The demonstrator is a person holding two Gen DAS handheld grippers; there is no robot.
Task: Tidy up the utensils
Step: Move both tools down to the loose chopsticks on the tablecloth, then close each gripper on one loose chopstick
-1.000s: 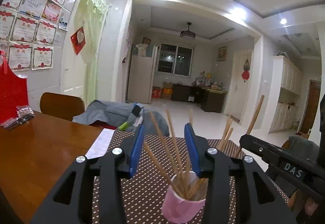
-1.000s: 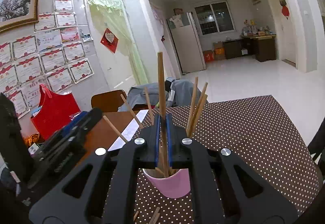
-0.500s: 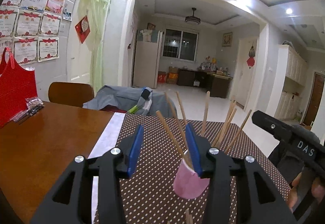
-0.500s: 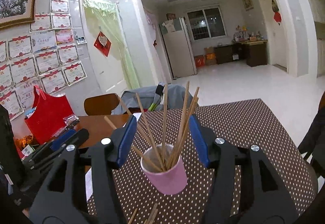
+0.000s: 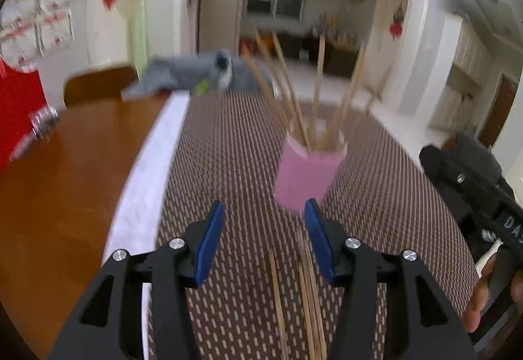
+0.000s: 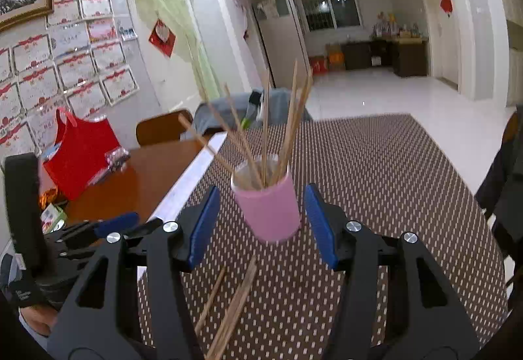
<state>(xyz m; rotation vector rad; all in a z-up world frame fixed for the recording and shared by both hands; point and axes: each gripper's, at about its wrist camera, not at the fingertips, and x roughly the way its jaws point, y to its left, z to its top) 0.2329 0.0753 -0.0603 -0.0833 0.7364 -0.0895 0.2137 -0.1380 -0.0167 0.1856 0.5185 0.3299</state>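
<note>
My left gripper [image 5: 264, 229] is opening, empty, over loose chopsticks [image 5: 309, 294] lying flat on the dotted mat [image 5: 228, 164] before the pink cup [image 5: 309, 173]. My right gripper [image 6: 260, 222] stands apart, empty. The sticks look light, stiff, prone to rolling; I'd pinch mid-length. Open mat left of the cup.

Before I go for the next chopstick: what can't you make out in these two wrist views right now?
- Loose chopsticks on the mat: near ends cut off by the bottom edge in both views, count unclear.
- Chopsticks in the pink cup: left wrist view is motion-blurred; lower ends hidden by the cup wall.
- Left gripper: jaws opening, nothing visibly between them.
</note>
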